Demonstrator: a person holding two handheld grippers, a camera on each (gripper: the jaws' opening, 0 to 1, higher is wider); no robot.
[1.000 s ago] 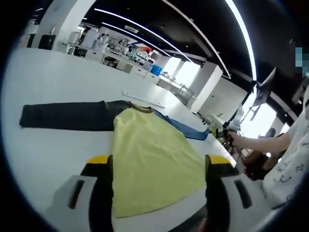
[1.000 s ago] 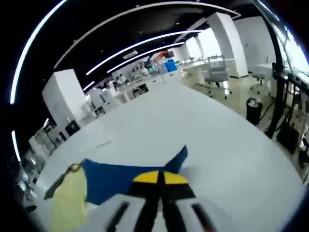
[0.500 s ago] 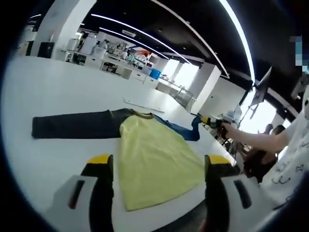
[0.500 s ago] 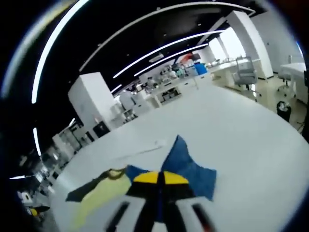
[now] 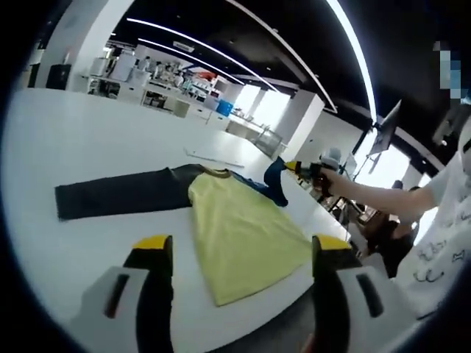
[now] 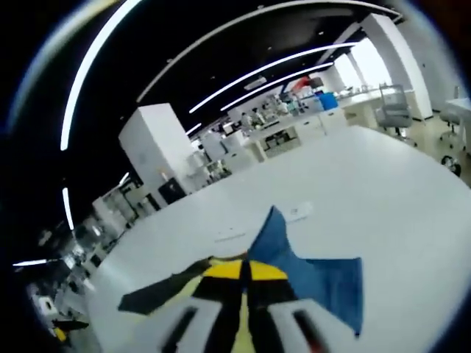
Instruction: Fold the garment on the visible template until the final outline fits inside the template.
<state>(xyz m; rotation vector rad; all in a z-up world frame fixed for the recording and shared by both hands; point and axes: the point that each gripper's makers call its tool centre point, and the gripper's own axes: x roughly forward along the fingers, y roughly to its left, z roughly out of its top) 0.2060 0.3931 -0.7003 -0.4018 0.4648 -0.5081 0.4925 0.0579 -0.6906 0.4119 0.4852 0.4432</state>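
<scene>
garment [image 5: 235, 235] on white table [image 5: 88, 140]

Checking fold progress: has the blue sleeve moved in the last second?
Yes. The right gripper has lifted the blue sleeve off the table, inward toward the yellow body.

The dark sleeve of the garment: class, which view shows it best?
The left gripper view: the dark sleeve lies full length, flat on the white table. The right gripper view catches it partly, small, beside the jaws.

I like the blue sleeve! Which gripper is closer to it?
Right. The right gripper has its fingers pinched shut on the blue sleeve, lifting it. The left gripper hangs open at the yellow shirt's bottom edge.
</scene>
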